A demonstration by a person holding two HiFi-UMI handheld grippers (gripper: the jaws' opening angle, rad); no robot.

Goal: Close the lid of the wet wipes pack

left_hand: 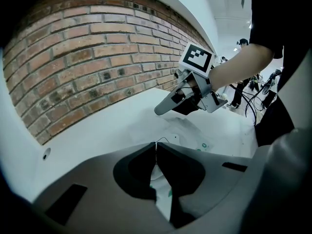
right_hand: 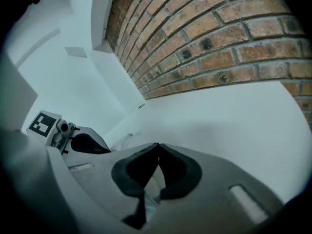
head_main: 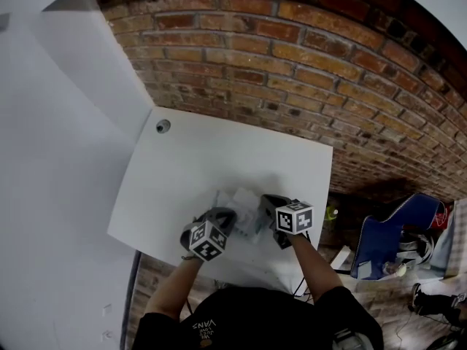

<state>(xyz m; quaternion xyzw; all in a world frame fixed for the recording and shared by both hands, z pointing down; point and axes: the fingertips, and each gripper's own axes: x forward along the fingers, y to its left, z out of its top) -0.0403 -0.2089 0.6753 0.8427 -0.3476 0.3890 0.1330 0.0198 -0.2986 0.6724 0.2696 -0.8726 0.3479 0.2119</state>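
The wet wipes pack [head_main: 245, 211], white with crinkled film and small green print, lies near the front edge of the white table [head_main: 219, 159]. My left gripper [head_main: 228, 214] sits at its left side, jaws shut with tips together [left_hand: 156, 145]; the pack's film [left_hand: 164, 195] shows below through the gap behind the tips. My right gripper [head_main: 267, 200] is at the pack's right side, also shut [right_hand: 158, 146], and leans down over the pack [left_hand: 195, 133]. Whether either gripper touches the lid I cannot tell; the lid itself is hidden.
A brick wall [head_main: 306, 71] runs behind the table, and a white wall [head_main: 51, 159] stands on the left. A round grommet hole [head_main: 163, 126] is in the table's far left corner. A blue chair [head_main: 394, 235] and clutter sit on the floor at right.
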